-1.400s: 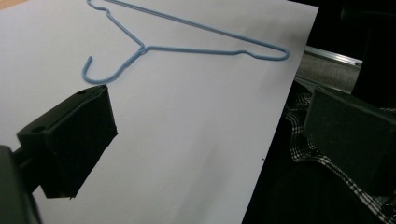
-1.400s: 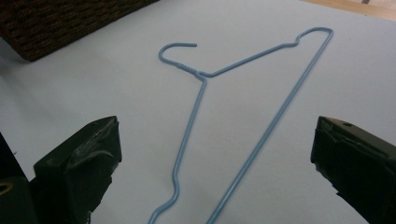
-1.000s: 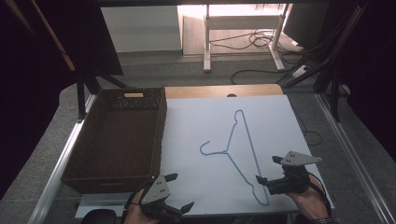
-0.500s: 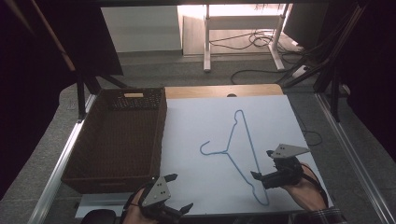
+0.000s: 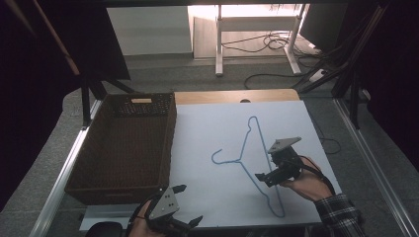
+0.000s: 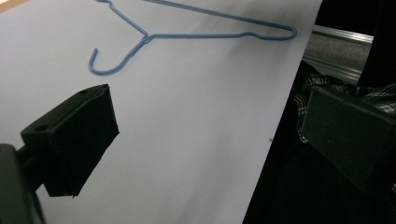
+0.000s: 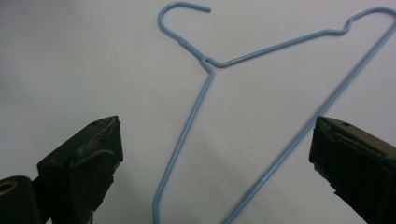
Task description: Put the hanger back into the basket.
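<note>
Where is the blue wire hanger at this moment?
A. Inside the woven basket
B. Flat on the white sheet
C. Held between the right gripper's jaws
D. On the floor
B: the hanger lies flat on the white sheet, and the right gripper is open over it without touching it.

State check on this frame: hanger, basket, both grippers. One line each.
blue wire hanger: flat on the white sheet, ungripped
wicker basket: upright, looks empty
left gripper: open, holding nothing, at the near table edge
right gripper: open, holding nothing, poised over the hanger
</note>
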The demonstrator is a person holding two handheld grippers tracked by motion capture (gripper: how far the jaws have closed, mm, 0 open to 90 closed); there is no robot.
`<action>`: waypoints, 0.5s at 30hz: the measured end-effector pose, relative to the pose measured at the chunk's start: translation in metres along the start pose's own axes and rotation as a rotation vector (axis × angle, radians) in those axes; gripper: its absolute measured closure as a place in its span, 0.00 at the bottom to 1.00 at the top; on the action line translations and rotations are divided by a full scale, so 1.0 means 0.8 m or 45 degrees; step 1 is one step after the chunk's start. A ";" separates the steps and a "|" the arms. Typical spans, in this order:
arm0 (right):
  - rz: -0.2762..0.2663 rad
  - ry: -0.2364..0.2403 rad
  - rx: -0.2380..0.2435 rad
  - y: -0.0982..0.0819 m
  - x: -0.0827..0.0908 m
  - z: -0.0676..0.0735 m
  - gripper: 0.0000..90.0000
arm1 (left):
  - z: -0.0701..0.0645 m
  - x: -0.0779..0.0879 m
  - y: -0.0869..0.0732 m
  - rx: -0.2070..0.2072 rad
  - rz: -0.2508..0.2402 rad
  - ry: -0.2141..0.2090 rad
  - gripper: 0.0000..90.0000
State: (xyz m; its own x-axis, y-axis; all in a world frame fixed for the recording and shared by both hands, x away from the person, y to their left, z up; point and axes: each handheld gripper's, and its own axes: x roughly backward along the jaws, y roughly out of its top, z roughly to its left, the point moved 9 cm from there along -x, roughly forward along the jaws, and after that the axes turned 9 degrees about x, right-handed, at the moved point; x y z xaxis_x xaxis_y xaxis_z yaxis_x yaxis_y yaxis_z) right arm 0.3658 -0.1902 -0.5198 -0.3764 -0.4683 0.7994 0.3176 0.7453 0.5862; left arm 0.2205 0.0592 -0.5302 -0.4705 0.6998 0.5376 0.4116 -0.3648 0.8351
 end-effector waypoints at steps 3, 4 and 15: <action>0.021 0.002 0.017 0.007 -0.008 -0.004 0.03 | -0.001 -0.002 -0.001 -0.008 0.009 0.003 0.04; 0.027 0.002 0.022 0.010 -0.011 -0.005 0.03 | -0.001 -0.002 -0.001 -0.008 0.009 0.003 0.04; 0.139 0.005 0.158 0.033 -0.042 -0.007 0.17 | -0.005 -0.005 -0.001 -0.018 0.015 -0.008 0.04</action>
State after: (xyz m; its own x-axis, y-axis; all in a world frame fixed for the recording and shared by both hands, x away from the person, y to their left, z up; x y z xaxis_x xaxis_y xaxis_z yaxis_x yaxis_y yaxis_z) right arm 0.3918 -0.1575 -0.5304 -0.3417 -0.3830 0.8582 0.2463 0.8447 0.4751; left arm 0.2192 0.0542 -0.5328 -0.4607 0.6992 0.5466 0.4063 -0.3814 0.8303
